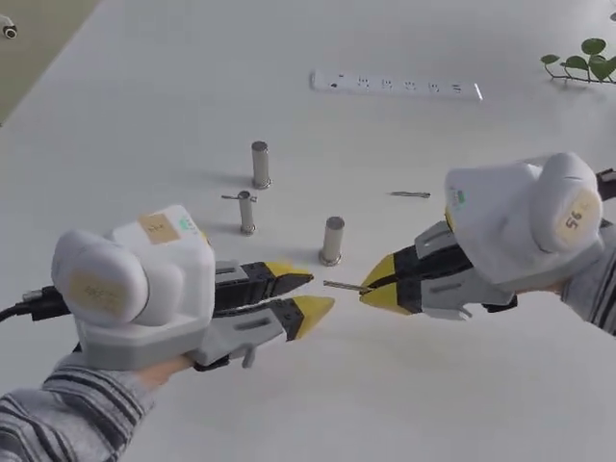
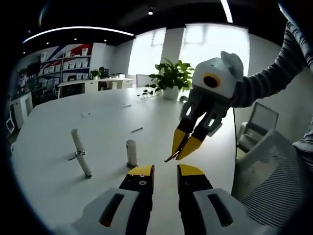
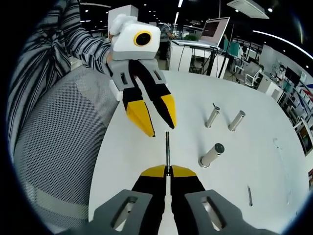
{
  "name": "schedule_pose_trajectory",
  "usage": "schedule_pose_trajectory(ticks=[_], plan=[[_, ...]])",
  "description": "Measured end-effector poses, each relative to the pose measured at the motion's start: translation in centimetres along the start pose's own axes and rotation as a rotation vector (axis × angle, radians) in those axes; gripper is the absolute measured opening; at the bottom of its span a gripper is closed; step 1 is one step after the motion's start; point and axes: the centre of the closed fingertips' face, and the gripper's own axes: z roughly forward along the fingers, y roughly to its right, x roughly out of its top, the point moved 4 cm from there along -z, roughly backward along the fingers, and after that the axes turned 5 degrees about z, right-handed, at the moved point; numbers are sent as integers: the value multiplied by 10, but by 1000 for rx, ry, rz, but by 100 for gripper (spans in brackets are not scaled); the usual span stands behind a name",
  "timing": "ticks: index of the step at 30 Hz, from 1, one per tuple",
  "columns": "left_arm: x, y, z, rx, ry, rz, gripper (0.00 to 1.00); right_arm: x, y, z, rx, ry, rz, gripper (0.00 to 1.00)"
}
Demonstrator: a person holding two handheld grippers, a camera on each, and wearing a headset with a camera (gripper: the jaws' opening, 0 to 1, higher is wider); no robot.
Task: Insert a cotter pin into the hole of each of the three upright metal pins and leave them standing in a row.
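One pin [image 1: 247, 212] cottered, two bare; right hand-held gripper [image 1: 373, 287] pinches a cotter [image 1: 342, 285], left hand-held gripper [image 1: 320, 291] narrowly parted, empty

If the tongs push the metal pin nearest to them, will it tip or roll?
The nearest metal pin stands tall on a small base, so it probably tips easily. Being round, it would likely roll once down.

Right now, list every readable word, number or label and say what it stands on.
"95", possibly "56", seen sideways: round sticker on right gripper.
Tan sticker on left gripper: too blurred to read.
Faded round label on the same gripper: also unreadable.
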Motion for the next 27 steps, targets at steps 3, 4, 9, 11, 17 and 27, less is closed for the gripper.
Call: schedule_pose_trajectory(ticks=[3,4,9,11,17,27], plan=[[-1,-4,3,35,3,-5,17,-6,13,-1,-24,-11,15,0],[-2,-6,4,51,4,-8,17,-7,15,-2,-30,-13,15,0],[-3,-16,13,117,2,-4,21,-11,29,-4,-78,-19,26,0],[-3,-20,18,146,-3,5,24,-14,35,-4,-94,-27,29,0],[-8,-30,31,197,-26,14,25,-20,49,-4,-137,-45,41,0],[-18,-44,59,252,-77,7,25,-29,66,3,-165,-57,56,0]])
